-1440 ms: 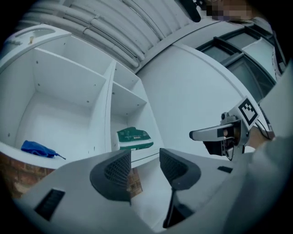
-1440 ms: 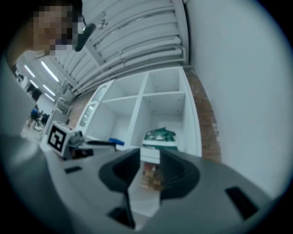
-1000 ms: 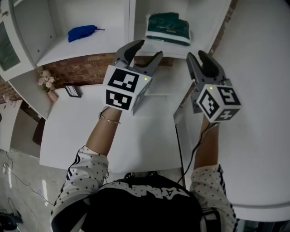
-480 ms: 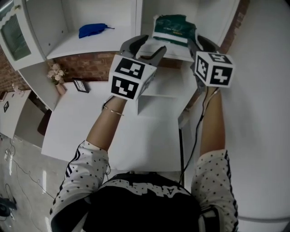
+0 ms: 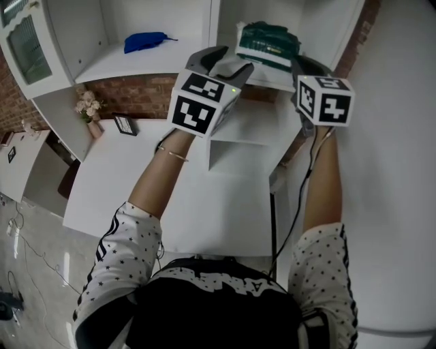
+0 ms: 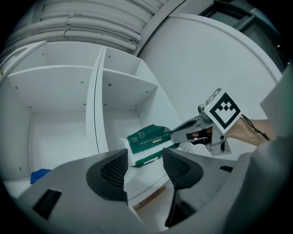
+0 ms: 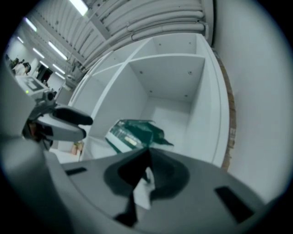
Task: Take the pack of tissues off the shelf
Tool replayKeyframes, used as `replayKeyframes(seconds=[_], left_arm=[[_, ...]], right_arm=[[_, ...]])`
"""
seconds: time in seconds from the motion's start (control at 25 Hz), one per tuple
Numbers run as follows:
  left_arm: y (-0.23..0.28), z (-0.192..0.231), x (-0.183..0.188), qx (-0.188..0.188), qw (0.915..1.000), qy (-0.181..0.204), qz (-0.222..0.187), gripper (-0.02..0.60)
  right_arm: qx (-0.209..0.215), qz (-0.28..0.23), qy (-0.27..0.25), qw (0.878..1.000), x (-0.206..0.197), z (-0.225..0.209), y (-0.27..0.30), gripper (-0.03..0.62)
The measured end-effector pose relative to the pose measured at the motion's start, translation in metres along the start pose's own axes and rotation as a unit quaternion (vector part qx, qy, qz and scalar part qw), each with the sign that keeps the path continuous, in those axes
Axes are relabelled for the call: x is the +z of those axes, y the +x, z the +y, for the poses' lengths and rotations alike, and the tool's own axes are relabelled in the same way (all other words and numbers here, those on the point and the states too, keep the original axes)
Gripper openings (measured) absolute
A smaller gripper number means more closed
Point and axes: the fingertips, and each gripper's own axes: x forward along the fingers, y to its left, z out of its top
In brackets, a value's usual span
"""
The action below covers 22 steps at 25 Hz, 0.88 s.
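Observation:
The green and white pack of tissues [image 5: 267,42] lies on the right bay of the white shelf [image 5: 146,65], tilted a little. My right gripper [image 5: 300,63] reaches to the pack's right end. In the right gripper view the pack [image 7: 132,132] lies just past my jaws [image 7: 149,153], which are closing with its near corner pinched between them. The left gripper view shows the right gripper [image 6: 176,134] touching the pack [image 6: 149,142]. My left gripper [image 5: 223,61] hangs open in front of the shelf edge, left of the pack, with nothing between its fingers [image 6: 112,171].
A blue cloth [image 5: 144,41] lies in the left shelf bay, behind an upright divider [image 5: 212,20]. Below stands a white table [image 5: 170,198] with a small flower vase [image 5: 88,109] and a picture frame [image 5: 126,125] at its far left. A brick wall [image 5: 129,99] backs the table.
Both grippers rose toward the shelf. The right gripper went from open in front of the shelf to closed at the pack's right end. The left gripper stayed open.

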Motion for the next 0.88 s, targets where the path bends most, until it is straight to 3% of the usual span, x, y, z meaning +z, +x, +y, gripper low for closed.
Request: replayKeyframes(seconds=[0.32,0.6,0.88], left_arm=[[0.02,0.0,0.002,-0.004,0.9999,-0.004,0.01,0.259],[0.038,-0.007,0.003,-0.016,0.9989,-0.04,0.02,0.259],[0.05,-0.02,-0.001,-0.03,0.9983,-0.03,0.04,0.244]], right_arm=[[0.015,0.0,-0.004,1.0,-0.003,-0.006,-0.014,0.037],[0.024,-0.003,-0.009,1.0,-0.008,-0.017,-0.032,0.035],[0.031,-0.015,-0.004,0.999,-0.012,-0.019,-0.041,0.035]])
